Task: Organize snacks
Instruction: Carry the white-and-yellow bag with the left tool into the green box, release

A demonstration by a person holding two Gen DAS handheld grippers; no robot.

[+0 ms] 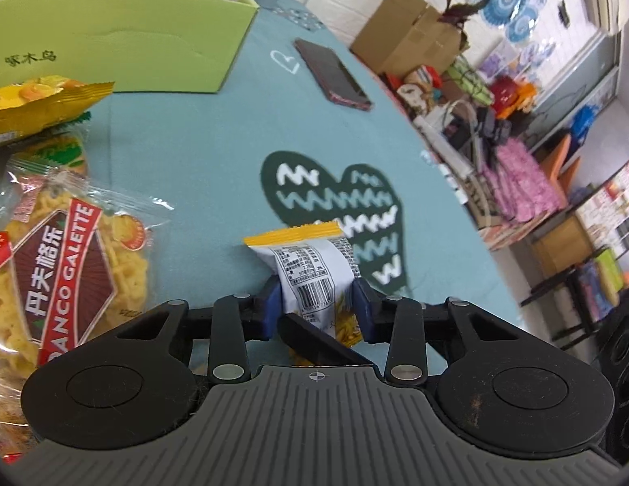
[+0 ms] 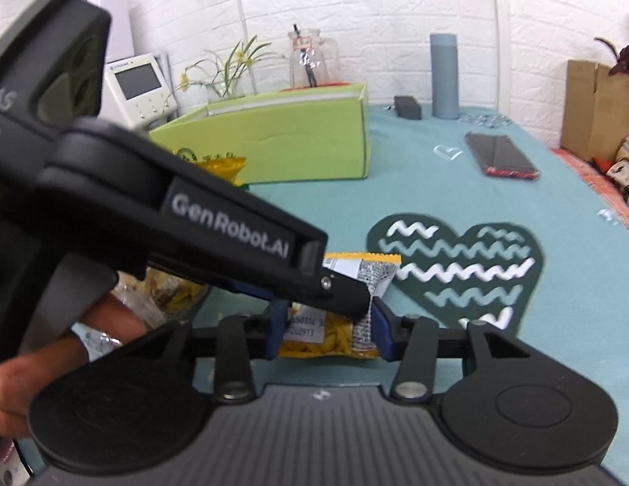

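From the left wrist, the left gripper (image 1: 316, 308) clamps one small yellow-edged snack packet (image 1: 310, 267) over the table (image 1: 201, 154); two larger packs (image 1: 67, 267) lie by one green box (image 1: 124, 44). From the right wrist, the right gripper (image 2: 326, 332) pinches the same packet; one phone (image 2: 503, 158) lies toward the far edge.

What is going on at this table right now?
A person holds a gripper in each hand, and both are closed on the same small snack packet above the teal tablecloth. The left gripper pinches it from one side, the right gripper from the other. More snack bags lie nearby, beside an open green box. The packet is not in the box yet.
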